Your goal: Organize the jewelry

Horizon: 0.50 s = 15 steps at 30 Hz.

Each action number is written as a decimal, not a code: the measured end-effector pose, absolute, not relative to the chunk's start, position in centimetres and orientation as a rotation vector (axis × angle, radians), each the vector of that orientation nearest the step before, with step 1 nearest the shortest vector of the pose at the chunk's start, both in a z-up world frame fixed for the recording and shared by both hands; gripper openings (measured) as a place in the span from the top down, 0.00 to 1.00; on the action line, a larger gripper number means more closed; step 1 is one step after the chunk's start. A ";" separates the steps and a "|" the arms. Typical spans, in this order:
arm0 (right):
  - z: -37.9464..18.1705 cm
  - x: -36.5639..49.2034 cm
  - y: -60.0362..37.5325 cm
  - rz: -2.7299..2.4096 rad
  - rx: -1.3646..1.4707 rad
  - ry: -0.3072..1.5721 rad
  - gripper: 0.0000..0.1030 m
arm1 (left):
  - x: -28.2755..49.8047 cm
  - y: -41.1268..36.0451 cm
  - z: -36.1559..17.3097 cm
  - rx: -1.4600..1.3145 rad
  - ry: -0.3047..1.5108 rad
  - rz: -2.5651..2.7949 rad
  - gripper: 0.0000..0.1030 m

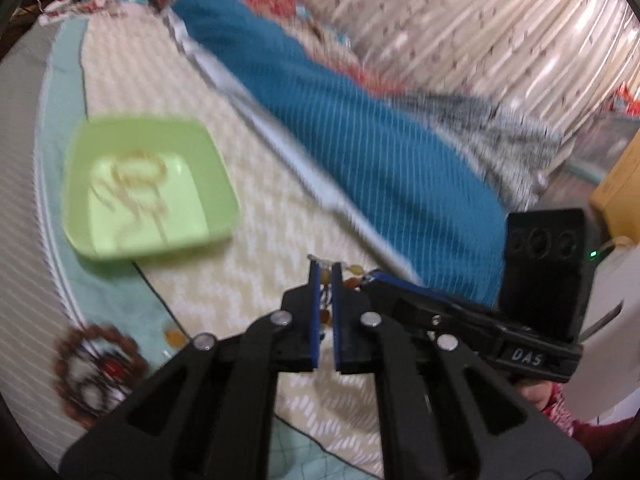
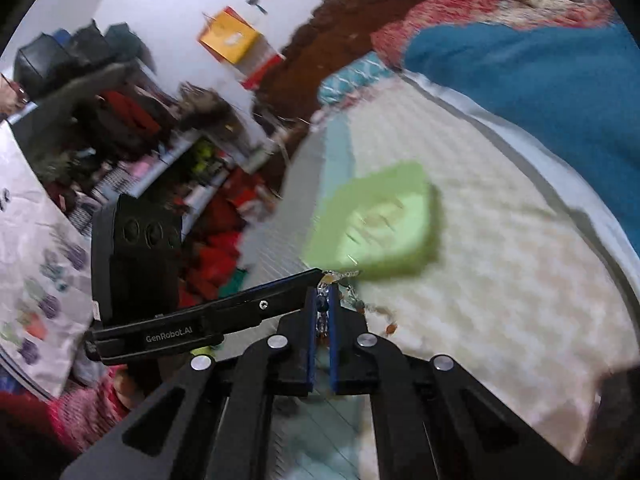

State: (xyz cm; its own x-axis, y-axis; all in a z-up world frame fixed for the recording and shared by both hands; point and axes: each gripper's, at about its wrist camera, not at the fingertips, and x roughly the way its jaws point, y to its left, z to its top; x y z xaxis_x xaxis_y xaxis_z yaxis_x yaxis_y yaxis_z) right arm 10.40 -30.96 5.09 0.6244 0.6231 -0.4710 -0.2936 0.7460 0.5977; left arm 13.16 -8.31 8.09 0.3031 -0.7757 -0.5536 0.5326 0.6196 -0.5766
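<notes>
A thin necklace with amber stones [image 1: 354, 270] hangs between my two grippers above the bed. My left gripper [image 1: 326, 270] is shut on it, the chain showing between its blue pads. My right gripper [image 1: 370, 278] reaches in from the right with its tip against the same chain. In the right wrist view my right gripper [image 2: 325, 294] is shut on the necklace [image 2: 378, 312], whose stones trail to the right, and my left gripper [image 2: 318, 274] meets it from the left. A light green tray [image 1: 148, 188] [image 2: 380, 224] holds gold chains. A brown bead bracelet [image 1: 96, 368] lies lower left.
A blue blanket [image 1: 360, 140] [image 2: 540, 80] lies along the far side of the cream patterned bedspread [image 1: 260, 280]. A curtain [image 1: 480, 20] hangs behind. Cluttered shelves [image 2: 160, 140] stand past the bed's edge. A red sleeve [image 2: 88, 412] shows at the lower left.
</notes>
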 end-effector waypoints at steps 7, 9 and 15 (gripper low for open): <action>9.9 15.9 -28.0 0.586 0.452 0.662 1.00 | 17.5 -5.3 13.3 -0.289 0.788 -0.806 0.96; 9.8 17.8 -27.4 0.570 0.444 0.671 1.00 | 18.8 -5.1 13.1 -0.279 0.792 -0.765 0.96; 2.5 21.8 -26.4 0.363 0.373 0.800 1.00 | 22.5 -4.0 6.6 -0.203 0.964 -0.496 0.82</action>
State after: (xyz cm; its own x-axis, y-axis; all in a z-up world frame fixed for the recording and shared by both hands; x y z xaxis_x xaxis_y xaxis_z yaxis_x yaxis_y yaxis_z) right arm 21.82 -26.42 2.48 0.6424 0.4485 -0.6214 -0.1721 0.8746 0.4533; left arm 22.52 -4.04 6.63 0.4693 -0.4895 -0.7349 0.3131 0.8704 -0.3799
